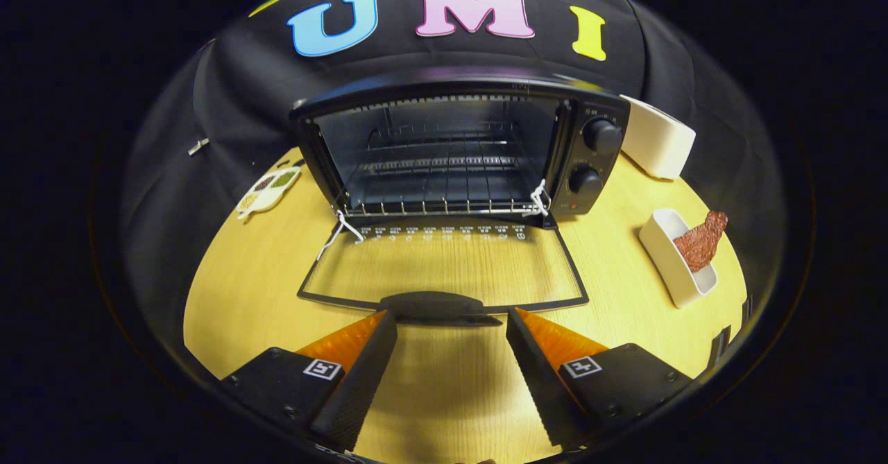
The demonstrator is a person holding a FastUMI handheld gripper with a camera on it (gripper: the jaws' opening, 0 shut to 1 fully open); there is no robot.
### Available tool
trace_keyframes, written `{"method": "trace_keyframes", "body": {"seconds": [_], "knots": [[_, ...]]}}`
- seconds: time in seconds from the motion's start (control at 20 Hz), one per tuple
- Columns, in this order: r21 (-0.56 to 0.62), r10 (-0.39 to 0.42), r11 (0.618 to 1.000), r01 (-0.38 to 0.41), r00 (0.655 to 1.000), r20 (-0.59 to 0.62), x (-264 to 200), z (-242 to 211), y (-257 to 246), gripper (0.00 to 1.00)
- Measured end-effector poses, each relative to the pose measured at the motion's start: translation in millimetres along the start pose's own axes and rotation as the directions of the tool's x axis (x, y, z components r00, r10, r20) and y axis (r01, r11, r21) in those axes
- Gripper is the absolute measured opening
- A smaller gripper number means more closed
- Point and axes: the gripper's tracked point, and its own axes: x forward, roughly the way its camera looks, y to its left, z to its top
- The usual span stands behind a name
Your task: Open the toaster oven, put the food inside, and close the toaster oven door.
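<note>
So the black toaster oven (pixel 458 148) sits with its glass door (pixel 444 266) flopped flat open, and the orange-and-black gripper (pixel 451 325) hangs released, fingers spread around the door's black handle (pixel 437 306).

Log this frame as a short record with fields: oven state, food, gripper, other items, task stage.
oven: toaster oven open, wire rack bare
door: glass door folded down flat on the wooden table, handle just ahead of the fingertips
food: reddish-brown piece leaning in a white dish, to the oven's right
gripper: gripper open, holding nothing
other items: white container beside the oven's knobs; small seasoning dish to the oven's left
stage: door opened, food not yet inside
</note>
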Motion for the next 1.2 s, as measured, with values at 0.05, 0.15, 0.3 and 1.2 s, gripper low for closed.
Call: {"method": "trace_keyframes", "body": {"seconds": [0.05, 0.15, 0.3, 1.2], "knots": [[-0.009, 0.006, 1.000, -0.006, 1.000, -0.025, 3, -9, -1, 0.99], [-0.032, 0.016, 0.999, -0.017, 0.999, -0.043, 0, -18, -1, 0.99], [-0.031, 0.057, 0.998, -0.057, 0.998, -0.020, -11, -3, -3, 0.99], [-0.184, 0.239, 0.961, -0.208, 0.957, 0.166, -133, 99, -151, 0.99]]}}
